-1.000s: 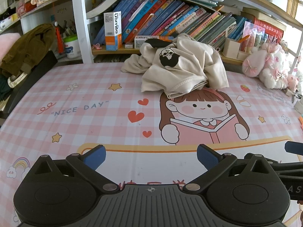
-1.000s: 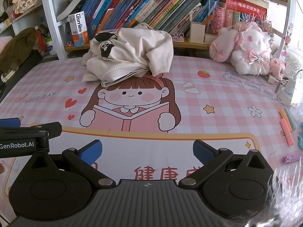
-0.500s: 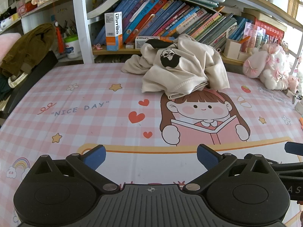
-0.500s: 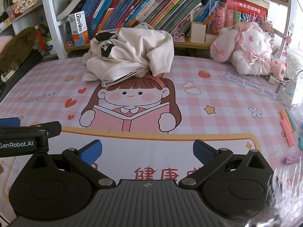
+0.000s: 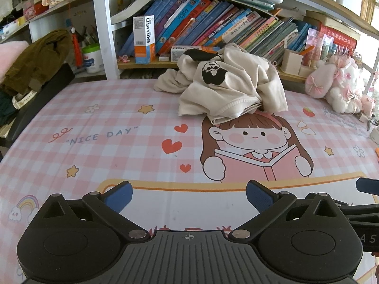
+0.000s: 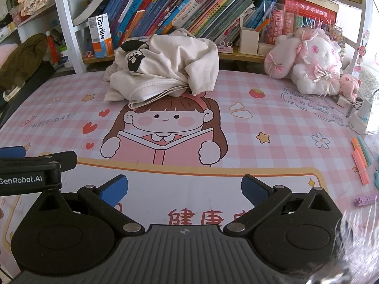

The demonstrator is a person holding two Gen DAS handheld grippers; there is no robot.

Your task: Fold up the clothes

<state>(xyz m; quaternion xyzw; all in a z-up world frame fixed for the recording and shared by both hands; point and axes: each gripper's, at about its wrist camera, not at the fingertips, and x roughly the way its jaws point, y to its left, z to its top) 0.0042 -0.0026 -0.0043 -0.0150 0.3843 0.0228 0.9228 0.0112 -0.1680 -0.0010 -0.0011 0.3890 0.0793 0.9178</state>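
A crumpled cream garment with a black printed patch lies in a heap at the far side of the pink checked desk mat, against the bookshelf; the right wrist view shows the same garment. My left gripper hovers open over the near edge of the mat, well short of the cloth, nothing between its blue pads. My right gripper is open too, level with it and just to its right, also empty. The left gripper's side shows at the left edge of the right wrist view.
A bookshelf full of books runs behind the garment. A pink-and-white plush toy sits at the back right. Coloured pens lie at the mat's right edge. An olive jacket hangs over dark furniture on the left.
Both grippers have drifted very slightly; the view has shifted a little, and the garment has not moved.
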